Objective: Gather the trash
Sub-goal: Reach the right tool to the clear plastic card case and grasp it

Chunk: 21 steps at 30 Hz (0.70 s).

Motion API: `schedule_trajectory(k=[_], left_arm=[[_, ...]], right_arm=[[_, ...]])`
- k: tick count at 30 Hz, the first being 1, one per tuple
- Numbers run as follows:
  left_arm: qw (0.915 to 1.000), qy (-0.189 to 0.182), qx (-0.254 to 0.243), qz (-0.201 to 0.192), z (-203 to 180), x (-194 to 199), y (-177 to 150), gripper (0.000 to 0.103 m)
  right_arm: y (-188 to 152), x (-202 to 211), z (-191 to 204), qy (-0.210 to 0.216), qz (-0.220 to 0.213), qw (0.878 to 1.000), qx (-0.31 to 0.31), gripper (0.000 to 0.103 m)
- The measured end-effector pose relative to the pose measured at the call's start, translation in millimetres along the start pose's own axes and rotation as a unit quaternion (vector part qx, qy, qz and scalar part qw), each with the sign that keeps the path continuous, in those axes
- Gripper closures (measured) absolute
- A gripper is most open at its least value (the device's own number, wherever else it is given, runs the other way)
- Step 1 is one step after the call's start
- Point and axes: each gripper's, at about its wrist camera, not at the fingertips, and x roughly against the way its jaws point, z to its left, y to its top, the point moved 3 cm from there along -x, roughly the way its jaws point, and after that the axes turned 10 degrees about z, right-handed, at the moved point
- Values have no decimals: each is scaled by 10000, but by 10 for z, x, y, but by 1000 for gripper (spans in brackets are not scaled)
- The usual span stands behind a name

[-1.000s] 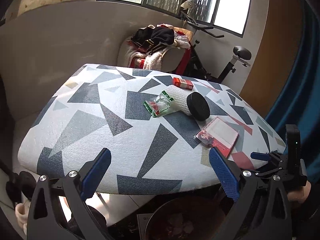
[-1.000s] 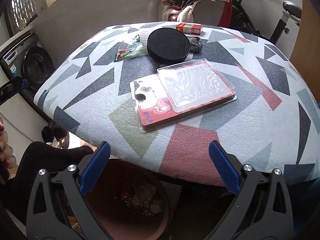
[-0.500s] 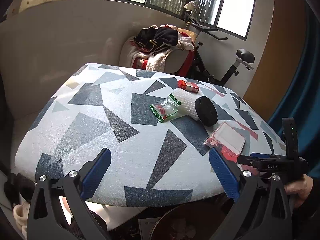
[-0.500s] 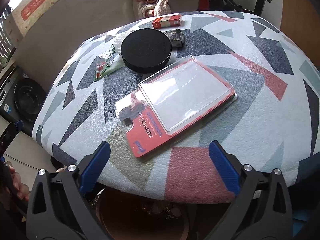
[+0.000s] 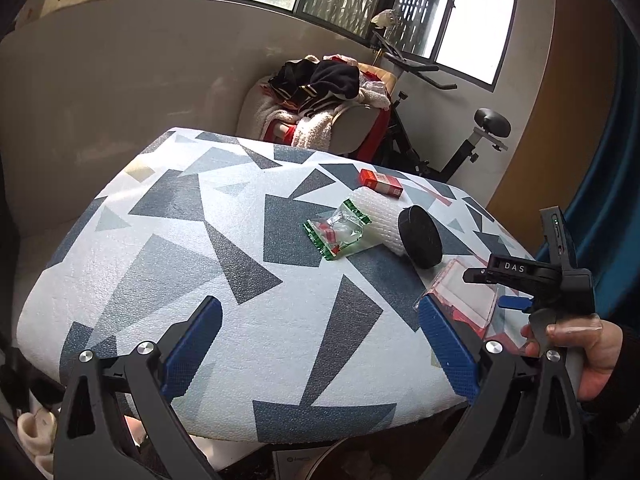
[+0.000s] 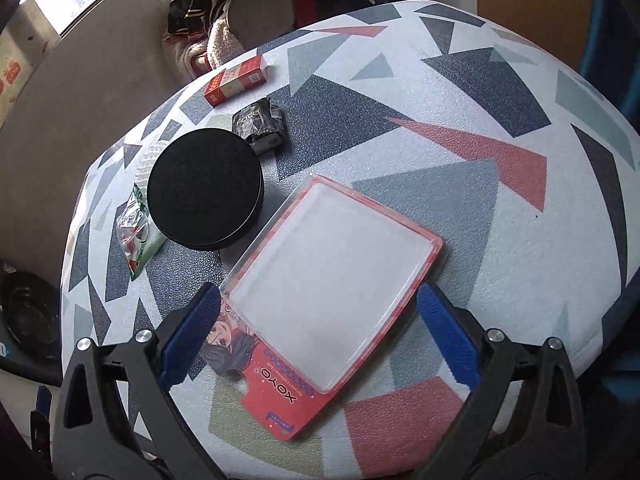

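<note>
A red blister pack (image 6: 332, 300) with a clear plastic cover lies on the patterned table (image 6: 480, 208). My right gripper (image 6: 320, 336) is open just above it, its blue fingers on either side of the pack's near half. A green-edged clear wrapper (image 5: 338, 232) lies mid-table, also in the right wrist view (image 6: 134, 236). A crumpled dark wrapper (image 6: 260, 124) and a small red box (image 6: 236, 80) lie farther back. My left gripper (image 5: 320, 344) is open and empty over the table's near edge. The right gripper's body (image 5: 536, 276) shows in the left wrist view.
A black round lid on a white foam-netted jar (image 5: 416, 236) lies on its side beside the wrapper. A bin with trash (image 5: 360, 460) stands below the table's near edge. A chair piled with clothes (image 5: 320, 92) and an exercise bike (image 5: 472, 136) stand behind.
My right gripper has moved forward and down over the table, so the red blister pack now lies between its fingers. The left gripper has risen and shifted slightly forward.
</note>
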Motion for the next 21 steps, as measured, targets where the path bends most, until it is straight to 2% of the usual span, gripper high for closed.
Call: schedule_trajectory(k=[3,7,10,13,16,19,21], left_arm=[[10000,-26,31,11,15,-24,2,7],[10000,-53,76,-8,49,-58,20,7],[9999,-69,127,-6,80,-90,35,7],[9998,-92,156,2,93,-115,43,7],[9998,-103,141,7,85,-120,42,7],[9999,-97,136,-9,87,-119,44,7],[9998,-96,160,-10,89,-127,45,7]], right_arm=[[150,-75,7,-403,-128,9986,-308,6],[263,-182,-18,-665,-95,9963,-534,6],[298,-231,30,-945,-88,9951,-292,6],[344,-253,75,-1007,-129,9948,-6,6],[425,-273,123,-1070,-186,9926,536,6],[533,-216,62,-1399,-206,9884,555,6],[545,-122,77,-1309,-349,9891,578,6]])
